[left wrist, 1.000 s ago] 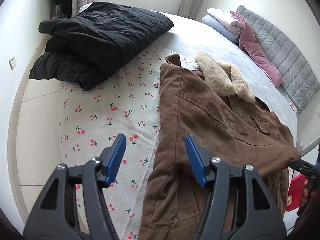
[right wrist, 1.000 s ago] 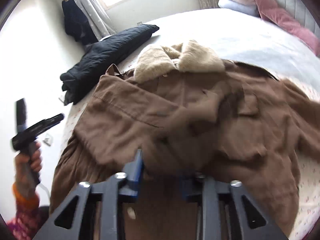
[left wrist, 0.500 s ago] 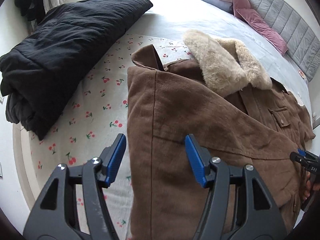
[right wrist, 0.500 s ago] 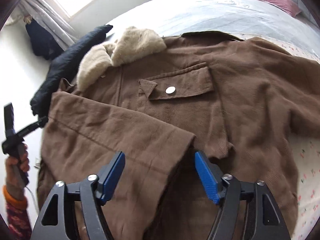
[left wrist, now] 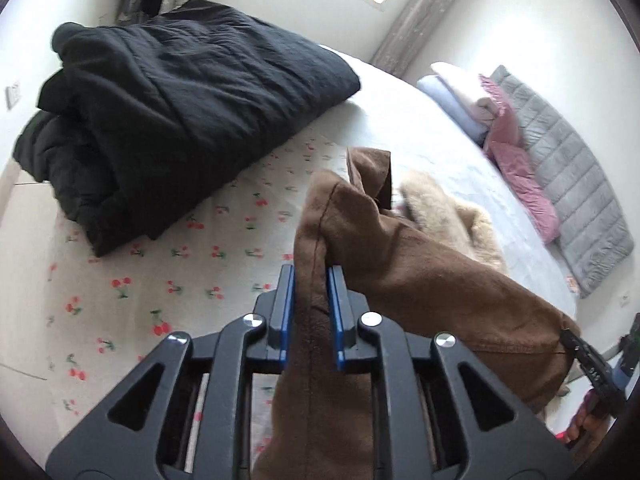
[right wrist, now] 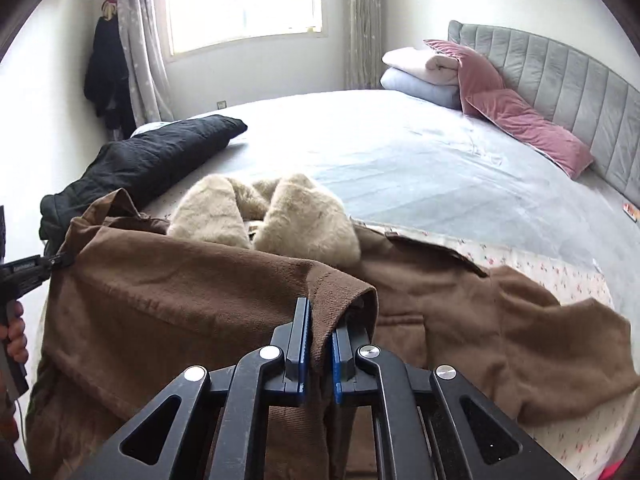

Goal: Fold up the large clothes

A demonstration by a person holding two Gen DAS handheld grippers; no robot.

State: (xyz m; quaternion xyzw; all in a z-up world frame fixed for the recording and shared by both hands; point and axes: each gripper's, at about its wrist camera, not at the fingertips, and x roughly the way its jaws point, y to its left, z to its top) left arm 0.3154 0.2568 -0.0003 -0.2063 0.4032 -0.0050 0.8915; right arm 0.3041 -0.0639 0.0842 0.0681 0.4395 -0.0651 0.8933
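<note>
- While the black coat (left wrist: 168, 120) lies folded on the bed's (right wrist: 420, 152) left, my left gripper (left wrist: 311, 280) pinches the brown coat's (right wrist: 168, 300) sleeve.
- My right gripper (right wrist: 319, 324) clamps the cuff, lifted over the body.
- Right sleeve and body folds remain, I judge.

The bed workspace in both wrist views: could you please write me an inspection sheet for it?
Surface: bed, pale sheet, with a cherry-print cloth under the work.
Job's things: brown coat with fur collar, one folded panel lifted off the bed.
Clutter: folded black padded coat; stacked blankets; pink pillows.
Grippers: left gripper shut on the coat's edge; right gripper shut on the sleeve cuff.
Cables: nothing seen.
Surroundings: grey headboard, window, curtains, dark garment hanging.
</note>
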